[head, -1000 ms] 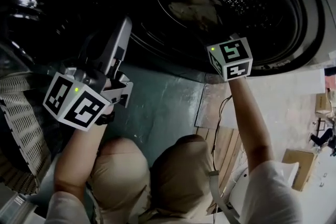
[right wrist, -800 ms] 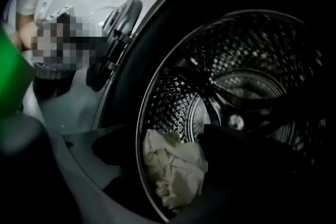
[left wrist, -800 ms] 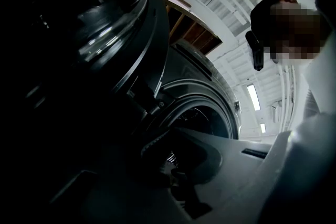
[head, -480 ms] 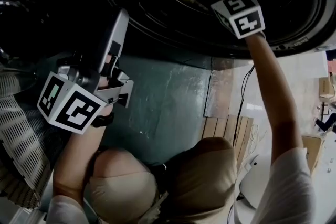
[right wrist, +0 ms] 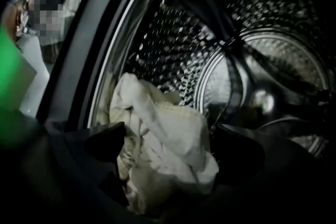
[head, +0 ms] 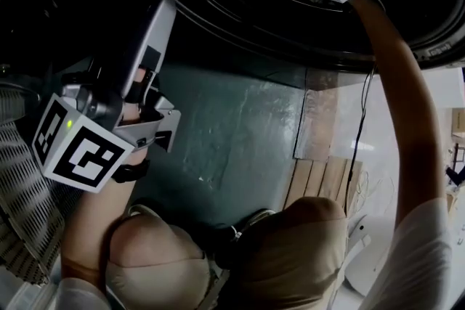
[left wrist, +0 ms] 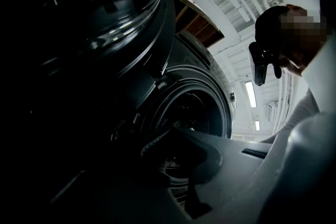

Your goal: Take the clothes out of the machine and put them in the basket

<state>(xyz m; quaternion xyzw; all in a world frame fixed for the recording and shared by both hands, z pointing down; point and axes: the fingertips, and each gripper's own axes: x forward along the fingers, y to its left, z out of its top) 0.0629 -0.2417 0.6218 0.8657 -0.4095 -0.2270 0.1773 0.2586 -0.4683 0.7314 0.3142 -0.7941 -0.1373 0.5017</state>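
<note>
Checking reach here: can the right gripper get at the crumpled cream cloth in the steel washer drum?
Probably yes: the right gripper, jaws just opened wider, straddles the crumpled cream cloth; nothing blocks it.

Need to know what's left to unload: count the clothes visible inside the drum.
1: a cream bundle low at the front of the drum, in front of the right gripper, between its jaws, which have just been opening. Its folds may hide more.

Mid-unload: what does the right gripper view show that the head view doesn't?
Right gripper view only: the right gripper's jaws, which have just been opening, stand apart with the cream cloth between them, unpinched. Head view only: left gripper, basket, the person's knees. Both: that cloth inside the drum.
</note>
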